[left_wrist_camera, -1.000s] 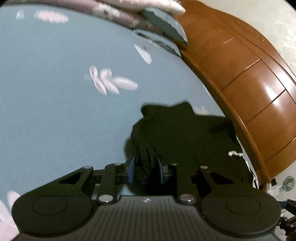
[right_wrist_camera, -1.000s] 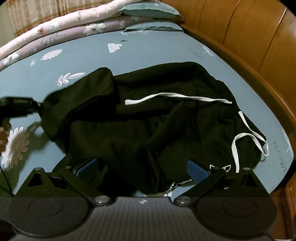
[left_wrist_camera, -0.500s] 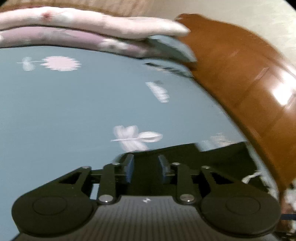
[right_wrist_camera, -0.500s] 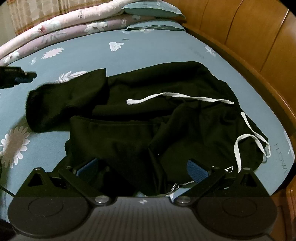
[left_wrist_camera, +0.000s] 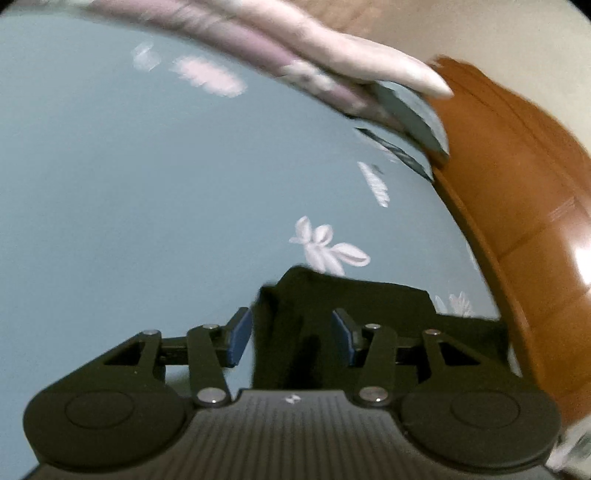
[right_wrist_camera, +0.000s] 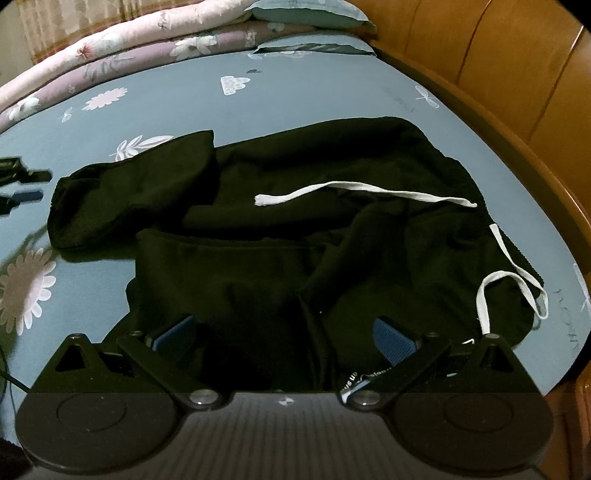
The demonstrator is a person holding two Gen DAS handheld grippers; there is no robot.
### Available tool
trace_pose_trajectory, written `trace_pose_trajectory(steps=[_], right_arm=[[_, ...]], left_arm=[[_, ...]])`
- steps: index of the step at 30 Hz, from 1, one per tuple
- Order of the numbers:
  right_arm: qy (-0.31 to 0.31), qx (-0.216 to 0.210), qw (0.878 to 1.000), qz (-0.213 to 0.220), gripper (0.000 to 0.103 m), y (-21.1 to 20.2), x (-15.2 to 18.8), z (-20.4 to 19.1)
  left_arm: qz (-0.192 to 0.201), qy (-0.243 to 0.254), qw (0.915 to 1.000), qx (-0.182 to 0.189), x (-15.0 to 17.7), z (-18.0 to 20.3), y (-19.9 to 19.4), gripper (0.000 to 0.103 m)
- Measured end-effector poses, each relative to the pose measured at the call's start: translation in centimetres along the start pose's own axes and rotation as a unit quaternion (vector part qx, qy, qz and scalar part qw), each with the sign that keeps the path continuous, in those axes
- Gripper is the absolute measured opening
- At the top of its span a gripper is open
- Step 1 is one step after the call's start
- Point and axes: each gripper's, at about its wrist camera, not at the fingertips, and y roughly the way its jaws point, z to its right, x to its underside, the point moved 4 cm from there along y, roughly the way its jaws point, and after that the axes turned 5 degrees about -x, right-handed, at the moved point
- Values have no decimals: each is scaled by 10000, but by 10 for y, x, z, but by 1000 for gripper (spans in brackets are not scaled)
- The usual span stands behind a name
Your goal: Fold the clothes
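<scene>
A black garment (right_wrist_camera: 280, 229) with white drawstrings (right_wrist_camera: 362, 190) lies crumpled on the blue flowered sheet (right_wrist_camera: 314, 92). One black sleeve or leg (right_wrist_camera: 125, 192) is stretched out to the left. My left gripper (right_wrist_camera: 44, 184) hovers just left of that end, open and holding nothing. In the left wrist view my left gripper (left_wrist_camera: 291, 336) has its blue pads (left_wrist_camera: 240, 336) spread, and the black cloth (left_wrist_camera: 343, 299) lies loose between and beyond them. My right gripper (right_wrist_camera: 284, 332) stands wide open over the garment's near edge, where a small white label shows.
Folded pink and purple quilts (right_wrist_camera: 122, 48) and pillows (right_wrist_camera: 306, 11) are stacked at the far end of the bed. A wooden headboard (right_wrist_camera: 517, 74) runs along the right side. A thin cable (right_wrist_camera: 9, 376) hangs at the lower left. Bare sheet lies left of the garment.
My left gripper, which was shut on the black sleeve or leg end, pulled it out to the left, then opened and let it drop on the sheet. The right gripper has barely moved.
</scene>
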Motion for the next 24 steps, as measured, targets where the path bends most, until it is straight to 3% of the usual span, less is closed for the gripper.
trace_pose_trajectory(steps=[2, 6, 16, 21, 24], right_arm=[[-49, -26, 10000, -23, 103, 2, -1, -2], [-147, -78, 9998, -69, 103, 6, -4, -6], [-192, -95, 9998, -57, 103, 6, -4, -9], [-53, -38, 10000, -62, 103, 4, 1, -3], [-73, -47, 9999, -61, 103, 5, 1, -4]], left_arm=[[-270, -633, 9971, 313, 14, -14, -1, 46], [-810, -1327, 9847, 788, 47, -21, 4, 47], [-1560, -1478, 9704, 1104, 80, 3, 37, 51], [-1630, -1586, 9655, 1269, 88, 3, 41, 55], [-1411, -1686, 9669, 1296, 87, 1, 45, 55]])
